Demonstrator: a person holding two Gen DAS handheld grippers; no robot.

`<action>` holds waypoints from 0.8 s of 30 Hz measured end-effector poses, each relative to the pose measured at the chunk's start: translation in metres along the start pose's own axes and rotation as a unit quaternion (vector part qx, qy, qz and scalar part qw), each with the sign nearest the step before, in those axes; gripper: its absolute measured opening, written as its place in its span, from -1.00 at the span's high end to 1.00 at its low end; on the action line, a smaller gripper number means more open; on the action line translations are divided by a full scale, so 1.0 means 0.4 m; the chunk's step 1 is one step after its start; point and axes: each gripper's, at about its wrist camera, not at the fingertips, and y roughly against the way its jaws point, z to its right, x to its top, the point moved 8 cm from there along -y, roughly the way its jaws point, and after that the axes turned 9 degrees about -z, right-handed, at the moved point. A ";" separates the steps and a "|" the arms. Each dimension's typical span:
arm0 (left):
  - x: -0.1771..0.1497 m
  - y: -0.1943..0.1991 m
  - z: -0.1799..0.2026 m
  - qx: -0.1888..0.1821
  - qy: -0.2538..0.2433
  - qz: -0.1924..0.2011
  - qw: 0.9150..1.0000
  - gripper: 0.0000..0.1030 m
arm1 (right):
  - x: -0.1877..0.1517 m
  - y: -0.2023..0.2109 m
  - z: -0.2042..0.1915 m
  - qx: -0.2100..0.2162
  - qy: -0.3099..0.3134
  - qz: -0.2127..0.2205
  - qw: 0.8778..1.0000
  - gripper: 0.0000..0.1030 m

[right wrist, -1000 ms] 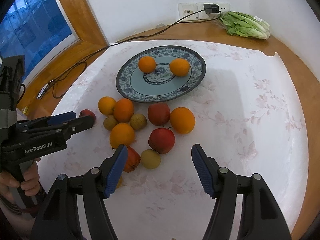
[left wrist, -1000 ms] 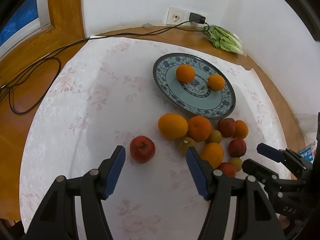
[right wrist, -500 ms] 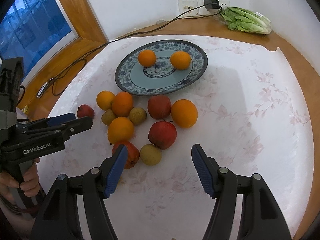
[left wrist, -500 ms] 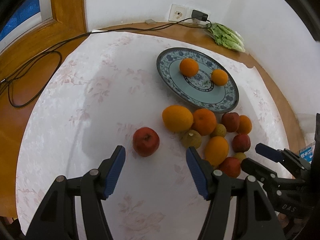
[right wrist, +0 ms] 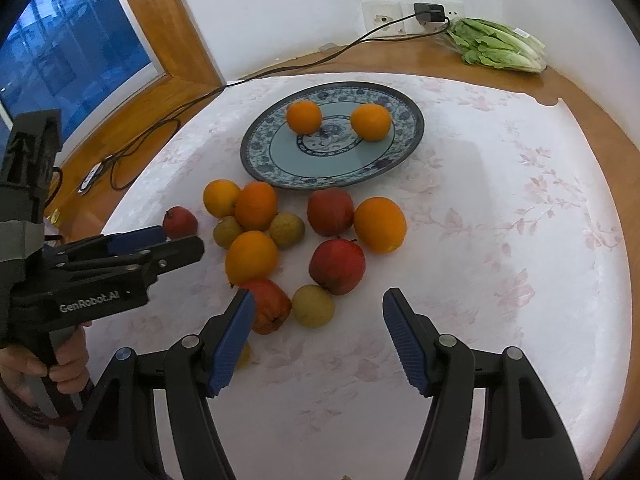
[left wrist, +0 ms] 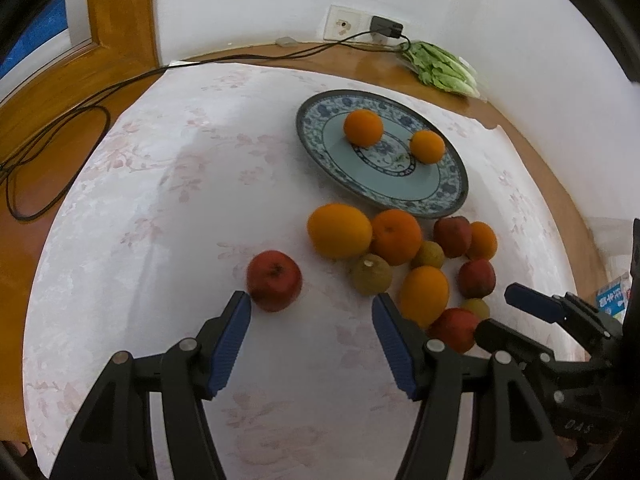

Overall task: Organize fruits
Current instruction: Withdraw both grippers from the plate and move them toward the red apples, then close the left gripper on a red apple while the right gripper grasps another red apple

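Observation:
A blue patterned plate (left wrist: 452, 196) (right wrist: 256, 160) holds two oranges (left wrist: 363, 127) (right wrist: 304, 117). In front of it, on the white floral cloth, lies a cluster of oranges (right wrist: 251, 258), red apples (right wrist: 337, 266) and small greenish fruits (right wrist: 313, 306). One red apple (left wrist: 274, 280) lies apart to the left, just ahead of my left gripper's (left wrist: 311, 298) left fingertip. The left gripper is open and holds nothing. My right gripper (right wrist: 319, 294) is open over the near edge of the cluster, with a greenish fruit just past its tips. Each gripper shows from the side in the other's view.
A bag of lettuce (right wrist: 496, 44) lies at the far right by the wall socket (left wrist: 344, 26). A black cable (left wrist: 56, 132) runs over the wooden table at the left. A hand (right wrist: 68, 364) grips the left tool's handle. A small carton (left wrist: 612, 294) sits at the right edge.
The fruit and plate have drifted only slightly in both views. Both grippers keep the same opening and nothing was taken hold of.

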 end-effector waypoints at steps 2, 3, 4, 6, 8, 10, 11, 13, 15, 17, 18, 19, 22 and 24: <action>-0.001 -0.002 0.001 0.006 -0.004 0.002 1.000 -0.29 | -0.002 0.001 -0.003 0.003 0.002 0.000 1.000 -0.29; -0.001 -0.003 0.001 0.006 -0.005 0.003 1.000 -0.29 | -0.003 0.002 -0.004 0.003 0.003 0.001 1.000 -0.24; -0.003 -0.003 0.000 0.003 -0.005 0.004 1.000 -0.29 | -0.004 0.002 -0.006 0.003 0.005 0.002 1.000 -0.20; -0.004 -0.002 0.000 -0.001 -0.006 0.008 1.000 -0.29 | -0.006 0.003 -0.008 0.007 0.006 0.002 1.000 -0.09; -0.006 -0.002 0.000 -0.004 -0.009 0.007 1.000 -0.29 | -0.007 0.004 -0.010 0.010 0.006 0.003 1.000 -0.05; -0.010 -0.002 0.000 -0.007 -0.011 0.005 1.000 -0.28 | -0.008 0.004 -0.010 0.011 0.005 0.004 1.000 -0.02; -0.012 -0.002 0.000 -0.008 -0.011 0.005 1.000 -0.28 | -0.009 0.004 -0.010 0.012 0.005 0.004 1.000 -0.01; -0.019 -0.002 -0.006 -0.008 -0.010 0.005 1.000 -0.28 | -0.013 0.007 -0.009 0.012 0.004 0.005 1.000 0.01; -0.023 -0.004 -0.010 -0.009 -0.007 0.004 1.000 -0.27 | -0.015 0.009 -0.010 0.013 0.005 0.005 1.000 0.06; -0.026 -0.007 -0.011 -0.009 -0.007 0.003 1.000 -0.23 | -0.015 0.009 -0.009 0.014 0.004 0.006 1.000 0.09; -0.027 -0.006 -0.012 -0.008 -0.007 0.004 1.000 -0.21 | -0.016 0.009 -0.009 0.014 0.004 0.006 1.000 0.11; -0.026 -0.005 -0.012 -0.008 -0.008 0.005 1.000 -0.20 | -0.016 0.008 -0.009 0.015 0.004 0.005 1.000 0.12; -0.022 -0.001 -0.020 -0.009 -0.002 0.010 1.000 -0.16 | -0.018 0.005 -0.006 0.016 0.001 0.004 1.000 0.14; -0.013 0.002 -0.030 -0.005 -0.001 0.015 1.000 -0.16 | -0.018 0.006 -0.007 0.017 0.002 0.005 1.000 0.14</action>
